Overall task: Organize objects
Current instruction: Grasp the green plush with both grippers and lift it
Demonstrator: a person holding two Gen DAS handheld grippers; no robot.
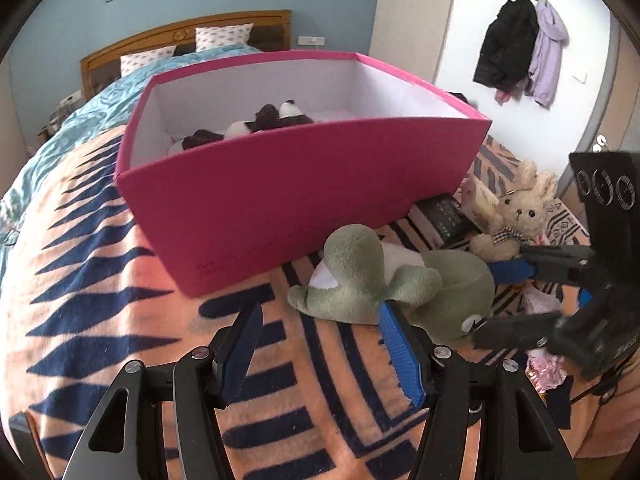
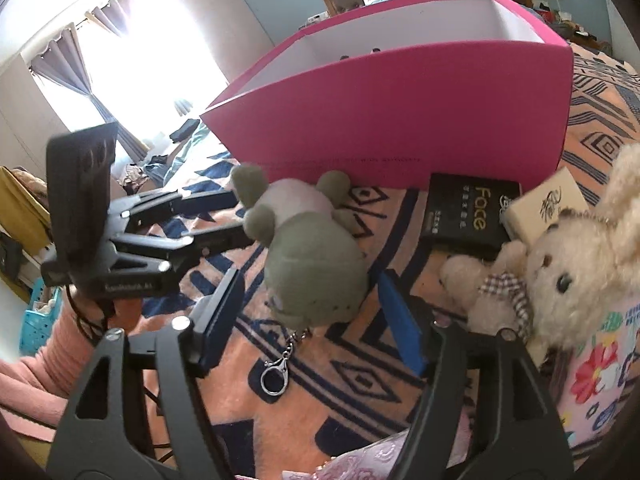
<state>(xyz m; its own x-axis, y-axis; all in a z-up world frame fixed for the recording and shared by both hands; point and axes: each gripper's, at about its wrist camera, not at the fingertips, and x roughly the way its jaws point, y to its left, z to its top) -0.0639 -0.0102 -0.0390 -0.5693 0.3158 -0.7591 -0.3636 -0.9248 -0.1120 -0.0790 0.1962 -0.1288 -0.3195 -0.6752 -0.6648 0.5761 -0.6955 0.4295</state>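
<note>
A green plush toy [image 1: 380,276] lies on the patterned blanket in front of a pink box [image 1: 304,200]. In the right wrist view its round head [image 2: 316,276] sits between the jaws of my right gripper [image 2: 310,284]. The jaws stand open, and a gap shows on the left side. A metal key clasp [image 2: 276,376] hangs from the head. My left gripper [image 1: 320,310] is open at the toy's other end, with its right fingertip [image 1: 386,308] against the plush. A panda plush [image 1: 264,120] lies inside the box.
A cream bunny plush [image 2: 568,264] lies right of the green toy, beside a black "Face" box [image 2: 468,208] and a cream box [image 2: 548,204]. Pink frilly fabric [image 1: 548,364] lies near the bed's edge. A pink sleeve [image 2: 40,360] shows at lower left.
</note>
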